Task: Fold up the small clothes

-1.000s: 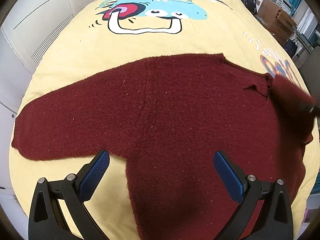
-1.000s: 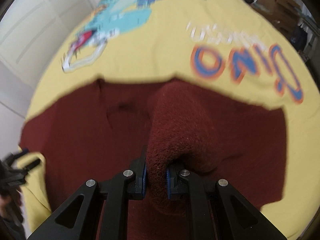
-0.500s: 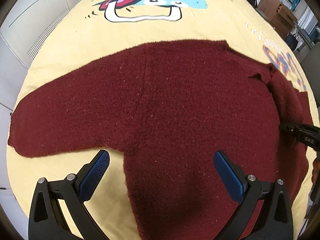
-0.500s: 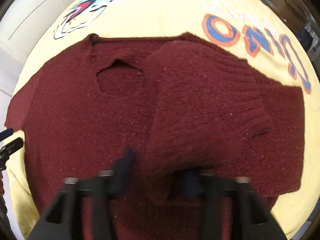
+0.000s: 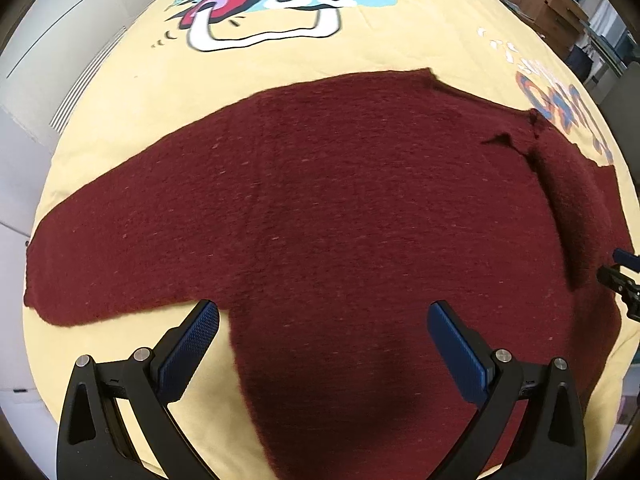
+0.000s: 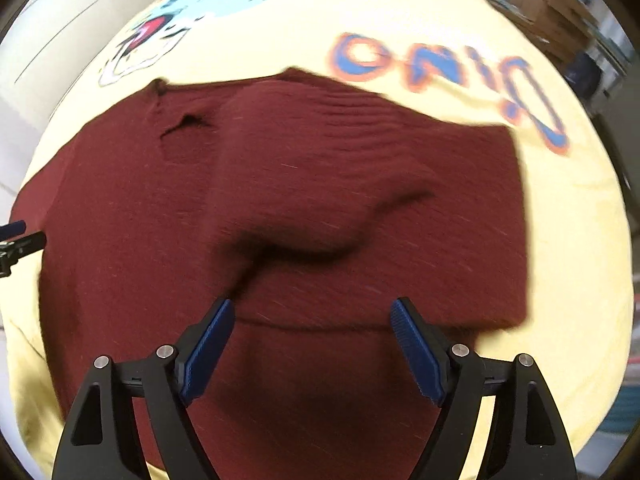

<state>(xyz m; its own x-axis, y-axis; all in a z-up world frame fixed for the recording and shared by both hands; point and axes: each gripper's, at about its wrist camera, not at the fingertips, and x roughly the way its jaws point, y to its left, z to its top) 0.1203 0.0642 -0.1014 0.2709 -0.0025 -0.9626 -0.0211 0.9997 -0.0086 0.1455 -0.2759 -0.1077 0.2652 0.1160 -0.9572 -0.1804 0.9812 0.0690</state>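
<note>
A: Even, soft indoor light; fisheye bending and dark corners in both views.
B: Right view motion-blurred; faint shadow on the dark red knitted sweater [image 6: 304,404] near the bottom edge.

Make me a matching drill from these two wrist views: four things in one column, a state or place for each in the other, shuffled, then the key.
1. right sleeve
2. left sleeve
3. right gripper
4. bedspread

A. spread out flat to the side
B. yellow, under the sweater
C. folded across the body
D. open, holding nothing

Pairs: 1-C, 2-A, 3-D, 4-B
</note>
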